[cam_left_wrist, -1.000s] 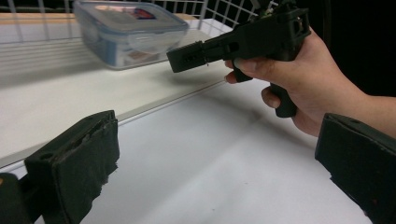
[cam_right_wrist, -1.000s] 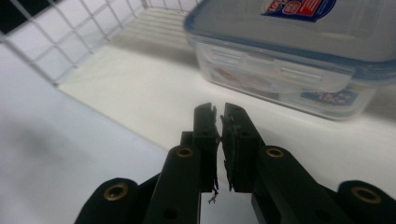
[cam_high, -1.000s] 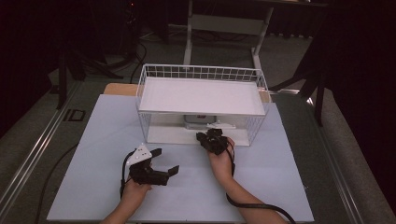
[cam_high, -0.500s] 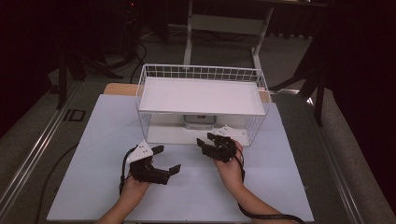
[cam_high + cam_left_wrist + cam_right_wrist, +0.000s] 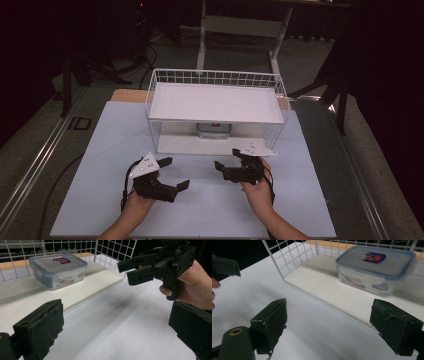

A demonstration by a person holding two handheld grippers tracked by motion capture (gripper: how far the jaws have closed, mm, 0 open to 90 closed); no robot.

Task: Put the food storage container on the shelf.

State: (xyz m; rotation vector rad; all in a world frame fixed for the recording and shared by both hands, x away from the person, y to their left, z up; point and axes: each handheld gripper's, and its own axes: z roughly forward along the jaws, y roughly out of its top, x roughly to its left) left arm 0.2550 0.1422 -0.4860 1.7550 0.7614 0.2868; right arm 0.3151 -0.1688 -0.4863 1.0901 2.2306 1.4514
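A clear plastic container with a blue-rimmed lid point(image 5: 214, 130) point(image 5: 57, 270) point(image 5: 377, 270) rests on the lower shelf of a white wire rack point(image 5: 215, 77). My right gripper point(image 5: 226, 158) point(image 5: 334, 322) hovers over the white table just in front of the rack and points toward the container. Its jaws have just been opening and now stand open with nothing between them. Farther left, my left gripper point(image 5: 176, 173) point(image 5: 116, 325) is open and empty too. The left gripper view catches the right gripper point(image 5: 123, 272) in a hand at upper right.
A solid white top shelf point(image 5: 215, 102) covers the rack, with wire sides around it. The white table board point(image 5: 100, 150) spreads in front of the rack. Dark floor, a stand's legs point(image 5: 202, 40) and cables lie beyond the table.
The right gripper has drawn back from the rack's front toward the person, and its jaws went from shut to wide open. The left gripper has barely moved.
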